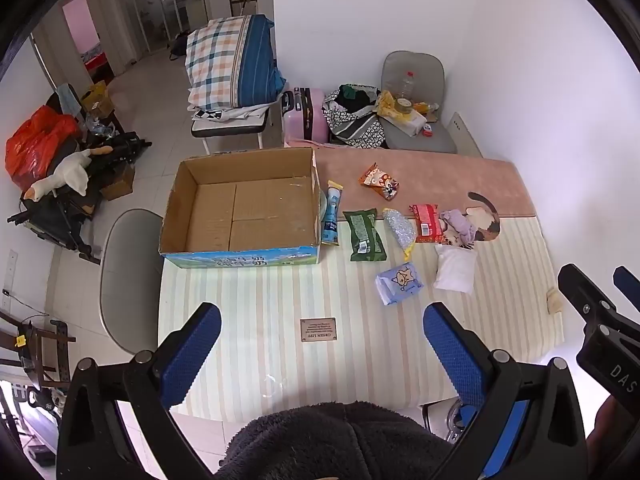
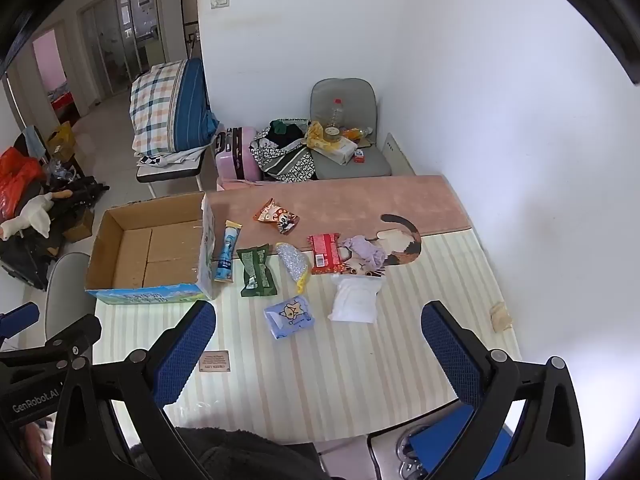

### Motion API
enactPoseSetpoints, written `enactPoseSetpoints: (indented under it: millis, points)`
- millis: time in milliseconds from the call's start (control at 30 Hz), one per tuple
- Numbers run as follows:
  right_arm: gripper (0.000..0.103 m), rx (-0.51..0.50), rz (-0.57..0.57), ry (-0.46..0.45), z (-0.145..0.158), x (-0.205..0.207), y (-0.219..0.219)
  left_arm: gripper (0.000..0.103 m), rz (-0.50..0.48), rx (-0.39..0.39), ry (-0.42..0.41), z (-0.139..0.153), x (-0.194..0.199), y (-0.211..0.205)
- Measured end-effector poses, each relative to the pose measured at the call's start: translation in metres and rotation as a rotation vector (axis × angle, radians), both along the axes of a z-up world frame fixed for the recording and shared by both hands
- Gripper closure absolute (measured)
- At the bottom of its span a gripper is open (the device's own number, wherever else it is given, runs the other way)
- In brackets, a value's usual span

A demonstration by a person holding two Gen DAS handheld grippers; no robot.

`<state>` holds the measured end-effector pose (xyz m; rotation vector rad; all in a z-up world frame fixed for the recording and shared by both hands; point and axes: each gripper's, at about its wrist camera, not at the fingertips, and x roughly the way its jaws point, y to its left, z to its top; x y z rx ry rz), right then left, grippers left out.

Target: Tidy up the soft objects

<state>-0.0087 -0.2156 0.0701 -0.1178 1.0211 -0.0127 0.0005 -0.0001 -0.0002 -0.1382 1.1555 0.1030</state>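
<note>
both tools gape — left tool (image 1: 322,344), right tool (image 2: 318,340) — above striped mat (image 1: 256,304)

a cardboard box (image 1: 240,216) sits on the table (image 1: 256,320) at the far left, with a tube (image 1: 331,216) just beside its right wall. right of the tube lie a flat packet (image 1: 365,236), a mesh pouch (image 1: 399,229) and a snack pack (image 1: 427,224). nearer lie a tissue pack (image 1: 399,283) and a pillow pouch (image 1: 456,268). farther back lies a snack bag (image 1: 379,181)

Plaid pillow (image 1: 230,64) on chair; pink suitcase (image 1: 302,114); grey chair (image 1: 416,100) w/ bottle (image 1: 406,84); orange bag (image 1: 36,142); goose plush (image 1: 64,176)
</note>
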Motion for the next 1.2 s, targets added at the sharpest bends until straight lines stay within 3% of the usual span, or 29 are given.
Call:
enactPoseSetpoints:
  millis: [967,1200]
  points:
    - [0.0,0.006,0.002,-0.016,0.011,-0.012,-0.007,0.0,-0.006,0.024,-0.052,0.014,-0.006,-0.005]
    - [0.0,0.008,0.007,-0.021,0.027,-0.01,-0.009,0.0,-0.004,0.028,-0.058,0.019,-0.008,-0.002]
